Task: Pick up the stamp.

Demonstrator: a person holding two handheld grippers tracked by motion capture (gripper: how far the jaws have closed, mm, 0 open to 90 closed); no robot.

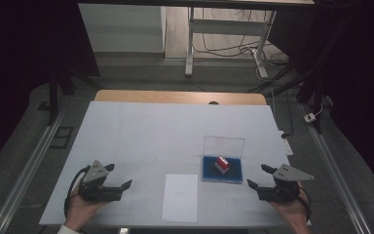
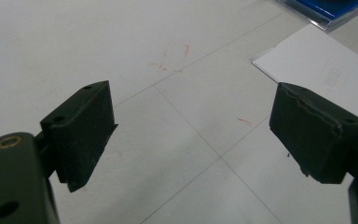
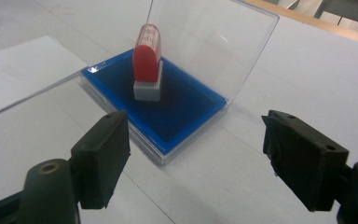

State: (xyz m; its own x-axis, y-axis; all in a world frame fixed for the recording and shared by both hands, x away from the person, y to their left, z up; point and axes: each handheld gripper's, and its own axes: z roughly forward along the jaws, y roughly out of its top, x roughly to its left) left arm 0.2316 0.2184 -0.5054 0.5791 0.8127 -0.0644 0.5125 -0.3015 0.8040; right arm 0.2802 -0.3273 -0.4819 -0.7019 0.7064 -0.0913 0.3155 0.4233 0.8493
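Note:
A red-topped stamp with a white base stands upright on a blue ink pad inside a clear case, whose lid is raised at the back. A white sheet of paper lies just left of the pad. My right gripper rests open on the table to the right of the pad, pointing at it, with nothing between its jaws. At the left my left gripper is open too, over bare table, pointing toward the paper.
A white mat covers the table, and a wooden edge shows at its far side. Faint red marks dot the mat ahead of the left gripper. Beyond the table stand a desk frame and cables on the floor.

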